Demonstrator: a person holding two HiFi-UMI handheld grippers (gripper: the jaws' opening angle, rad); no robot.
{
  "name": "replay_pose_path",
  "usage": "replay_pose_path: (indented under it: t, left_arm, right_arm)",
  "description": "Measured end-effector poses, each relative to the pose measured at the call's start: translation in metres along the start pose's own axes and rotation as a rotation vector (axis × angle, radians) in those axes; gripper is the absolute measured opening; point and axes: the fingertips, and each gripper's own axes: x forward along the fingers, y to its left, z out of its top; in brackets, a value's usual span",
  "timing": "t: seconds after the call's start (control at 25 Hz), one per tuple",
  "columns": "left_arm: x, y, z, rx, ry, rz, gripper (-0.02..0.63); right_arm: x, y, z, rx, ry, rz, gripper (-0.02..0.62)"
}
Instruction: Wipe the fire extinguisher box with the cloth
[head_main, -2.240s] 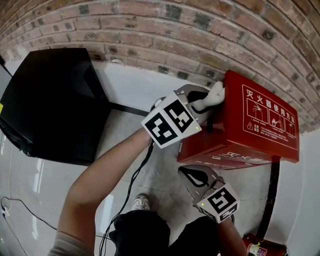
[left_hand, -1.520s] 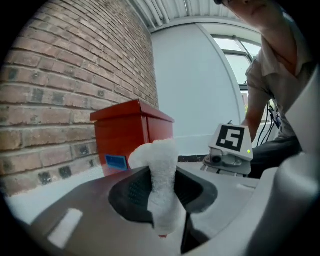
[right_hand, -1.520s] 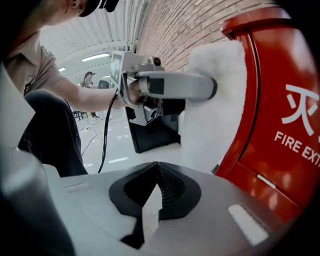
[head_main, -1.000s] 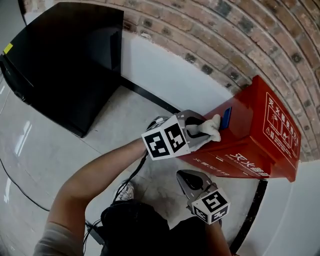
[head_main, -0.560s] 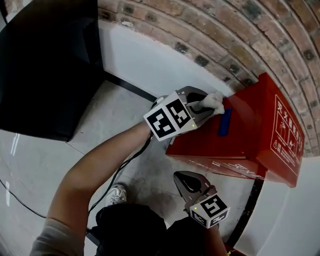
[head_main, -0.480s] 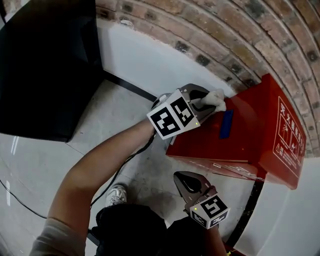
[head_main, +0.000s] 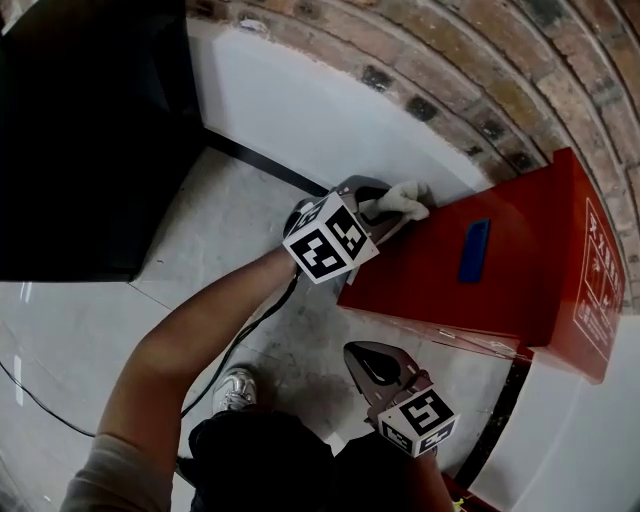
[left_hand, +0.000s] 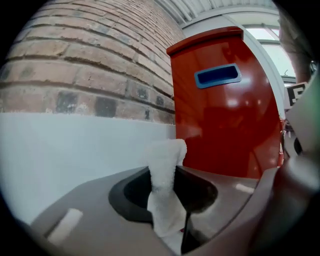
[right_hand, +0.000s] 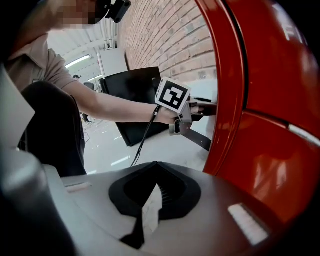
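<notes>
The red fire extinguisher box (head_main: 500, 270) stands against the brick wall, a blue recessed handle (head_main: 473, 250) in its side face. My left gripper (head_main: 395, 205) is shut on a white cloth (head_main: 402, 196), which sits at the box's far left corner beside the white wall band. In the left gripper view the cloth (left_hand: 166, 170) stands pinched between the jaws of the left gripper (left_hand: 167, 165), with the box (left_hand: 225, 115) and handle (left_hand: 217, 76) just right of it. My right gripper (head_main: 362, 355) hangs shut and empty below the box; in its own view the right gripper (right_hand: 152, 187) is close beside the red box (right_hand: 265, 100).
A black cabinet (head_main: 90, 140) stands at the left on the pale floor. The brick wall (head_main: 450, 60) has a white lower band (head_main: 300, 110) and a black strip along its foot. A cable (head_main: 250, 330) trails from the left gripper. The person's shoe (head_main: 232, 390) is below.
My left gripper has slid the cloth leftward and down, from beside the blue handle to the box's left corner. The right gripper has sunk slightly.
</notes>
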Motion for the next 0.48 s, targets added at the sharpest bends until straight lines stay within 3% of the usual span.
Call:
replay_pose_path:
  t: [0.2,0.48]
  left_arm:
    - [0.027,0.002,-0.01,-0.053,-0.017,0.015,0.121]
    - [0.009,-0.038,-0.014,-0.049,-0.044,-0.09,0.117]
  right_arm:
    - [0.001,0.001,-0.003,0.003,0.012,-0.011,0.025]
    - [-0.013,-0.008,-0.01,0.046,0.006,-0.03,0.025]
